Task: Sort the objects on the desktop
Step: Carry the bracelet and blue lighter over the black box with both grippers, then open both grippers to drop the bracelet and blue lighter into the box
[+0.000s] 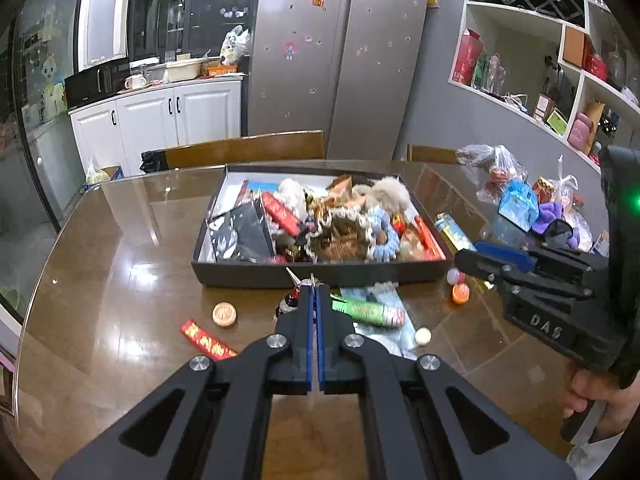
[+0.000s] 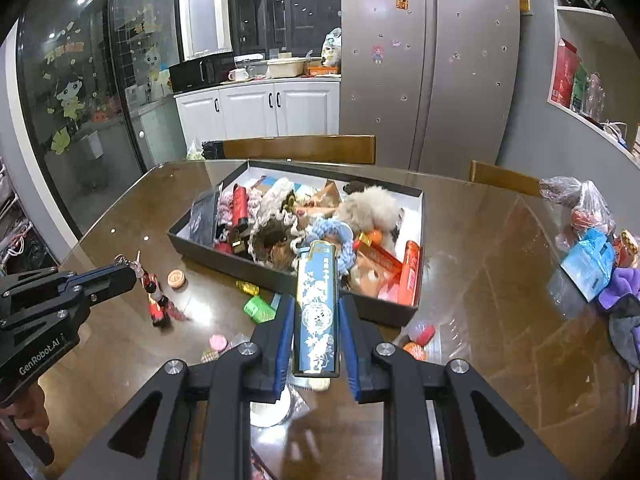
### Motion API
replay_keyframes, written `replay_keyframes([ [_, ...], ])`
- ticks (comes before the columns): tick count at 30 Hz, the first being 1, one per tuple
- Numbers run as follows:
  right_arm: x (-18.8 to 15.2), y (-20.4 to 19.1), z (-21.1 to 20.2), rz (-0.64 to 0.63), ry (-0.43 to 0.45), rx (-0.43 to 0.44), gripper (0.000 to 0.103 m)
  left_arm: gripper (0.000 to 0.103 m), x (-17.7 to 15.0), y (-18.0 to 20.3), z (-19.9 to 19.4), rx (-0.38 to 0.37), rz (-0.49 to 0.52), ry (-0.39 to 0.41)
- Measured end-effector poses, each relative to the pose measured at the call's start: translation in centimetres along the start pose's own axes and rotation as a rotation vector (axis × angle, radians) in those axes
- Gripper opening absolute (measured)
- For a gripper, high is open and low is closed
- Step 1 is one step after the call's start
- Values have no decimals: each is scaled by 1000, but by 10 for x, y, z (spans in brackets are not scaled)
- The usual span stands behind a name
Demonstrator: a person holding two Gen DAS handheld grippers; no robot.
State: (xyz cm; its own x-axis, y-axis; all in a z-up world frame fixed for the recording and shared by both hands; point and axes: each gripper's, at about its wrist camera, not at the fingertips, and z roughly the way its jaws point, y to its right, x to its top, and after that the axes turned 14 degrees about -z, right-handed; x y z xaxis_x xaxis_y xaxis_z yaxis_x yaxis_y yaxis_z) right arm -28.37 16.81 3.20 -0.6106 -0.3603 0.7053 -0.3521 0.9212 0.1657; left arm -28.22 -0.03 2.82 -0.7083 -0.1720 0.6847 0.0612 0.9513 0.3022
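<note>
My left gripper (image 1: 315, 290) is shut on the ring of a small red doll keychain (image 1: 290, 302). In the right wrist view the doll (image 2: 156, 300) hangs below the left gripper's tips (image 2: 130, 272), over the brown table, left of the box. My right gripper (image 2: 318, 300) is shut on a long blue-and-white patterned tin (image 2: 316, 312), held lengthwise above the near rim of the dark sorting box (image 2: 240, 268). The box (image 1: 320, 276) is piled with plush toys, red packets and scrunchies. The right gripper (image 1: 466, 256) also shows beside the box's right corner.
Loose on the glass-topped table near the box lie a green tube (image 1: 368, 312), a round wooden disc (image 1: 224, 314), a red strip (image 1: 208, 342), an orange ball (image 1: 460, 293) and a white ball (image 1: 423, 336). Plastic bags (image 1: 496, 172) and purple cloth (image 1: 552, 216) crowd the right side. Chairs stand behind.
</note>
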Motion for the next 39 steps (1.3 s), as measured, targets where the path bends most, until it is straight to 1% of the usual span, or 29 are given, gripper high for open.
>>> replay_keyframes([
  [8,21,7,18,-10,-4,-5,23,1,29,13,19,4,27,11],
  [10,28,10,23,-11,-4,-5,23,1,36,16,27,12,34,12],
  [12,33,12,29,-15,-6,-2,23,1,45,16,36,3,23,11],
  [18,50,19,56,-32,-32,1,23,1,77,22,59,-1,38,34],
  [25,71,30,87,-40,-43,-1,23,1,109,17,98,-13,28,28],
  [30,85,38,107,-57,-56,-8,23,1,121,11,124,-21,11,20],
  [32,89,38,114,-67,-61,-11,23,1,124,12,132,-11,25,11],
  [39,90,36,130,-75,-84,16,23,1,122,12,141,0,33,5],
])
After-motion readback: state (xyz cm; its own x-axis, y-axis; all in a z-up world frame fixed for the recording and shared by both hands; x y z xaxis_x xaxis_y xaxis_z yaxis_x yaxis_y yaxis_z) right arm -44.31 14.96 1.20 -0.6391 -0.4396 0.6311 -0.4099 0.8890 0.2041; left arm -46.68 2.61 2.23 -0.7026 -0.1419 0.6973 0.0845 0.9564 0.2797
